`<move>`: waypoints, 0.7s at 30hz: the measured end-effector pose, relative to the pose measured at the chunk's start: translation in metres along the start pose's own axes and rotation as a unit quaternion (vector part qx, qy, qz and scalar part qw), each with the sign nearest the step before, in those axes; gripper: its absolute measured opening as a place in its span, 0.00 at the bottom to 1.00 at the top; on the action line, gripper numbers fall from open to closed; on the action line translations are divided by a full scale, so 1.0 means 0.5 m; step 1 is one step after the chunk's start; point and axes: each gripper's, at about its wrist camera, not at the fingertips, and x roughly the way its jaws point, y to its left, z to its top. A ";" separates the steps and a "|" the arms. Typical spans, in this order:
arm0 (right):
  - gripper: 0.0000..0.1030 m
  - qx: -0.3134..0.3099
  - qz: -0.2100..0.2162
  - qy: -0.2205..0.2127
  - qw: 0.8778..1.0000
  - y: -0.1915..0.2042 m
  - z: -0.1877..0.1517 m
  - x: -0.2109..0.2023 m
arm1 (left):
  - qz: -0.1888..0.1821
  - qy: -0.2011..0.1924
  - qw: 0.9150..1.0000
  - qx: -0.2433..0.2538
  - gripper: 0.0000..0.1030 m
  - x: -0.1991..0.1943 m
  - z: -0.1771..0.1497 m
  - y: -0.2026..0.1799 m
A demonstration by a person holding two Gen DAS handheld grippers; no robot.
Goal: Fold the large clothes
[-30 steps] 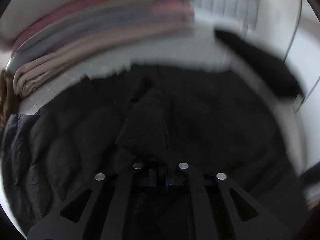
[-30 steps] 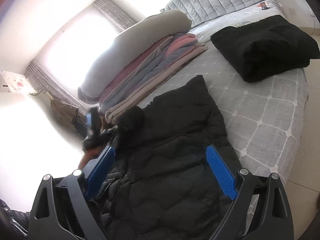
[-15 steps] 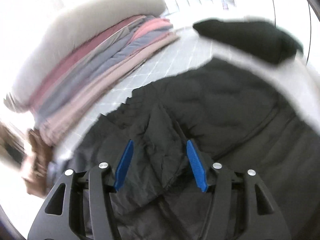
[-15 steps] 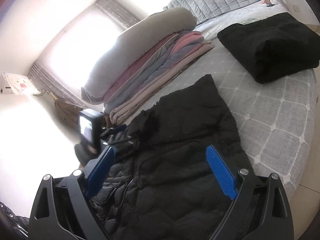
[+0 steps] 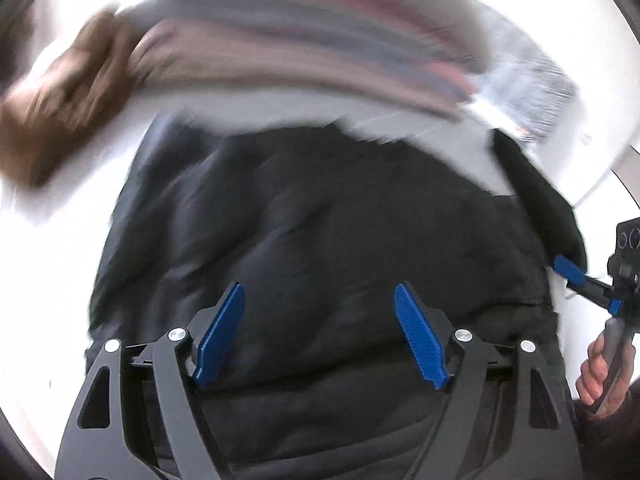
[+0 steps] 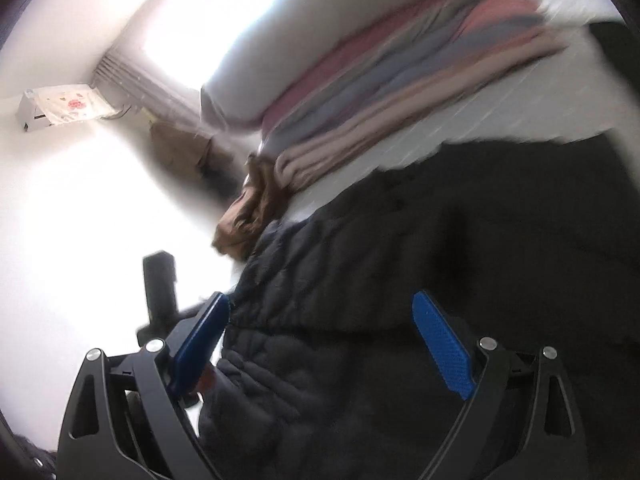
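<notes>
A large black quilted jacket (image 5: 328, 216) lies spread on the grey bed; it also fills the lower right of the right wrist view (image 6: 440, 264). My left gripper (image 5: 320, 332) is open and empty, just above the jacket's near part. My right gripper (image 6: 320, 344) is open and empty over the jacket's left edge. The right gripper also shows at the right edge of the left wrist view (image 5: 592, 280), held in a hand. Both views are motion-blurred.
A stack of folded pink, grey and beige clothes (image 5: 304, 36) (image 6: 400, 92) lies on the bed behind the jacket, under a grey pillow (image 6: 328, 40). A brown garment (image 5: 60, 96) (image 6: 248, 216) sits at the stack's end. The bed cover (image 6: 480, 112) is grey and quilted.
The left gripper has let go of the jacket fold, opened wide and swung to face the clothes stack. The right gripper has dropped closer to the jacket and turned left.
</notes>
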 end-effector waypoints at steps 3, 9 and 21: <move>0.87 0.068 -0.080 0.080 0.991 -0.095 0.003 0.102 | 0.007 0.039 0.999 -0.029 0.71 0.035 -0.016 0.058; 0.87 0.061 -0.021 0.109 0.992 -0.128 0.013 -0.028 | -0.060 0.010 0.998 -0.016 0.72 -0.098 -0.042 0.033; 0.87 0.026 -0.036 0.330 0.943 -0.188 -0.049 -0.038 | -0.114 0.143 0.983 0.004 0.72 -0.070 -0.201 0.006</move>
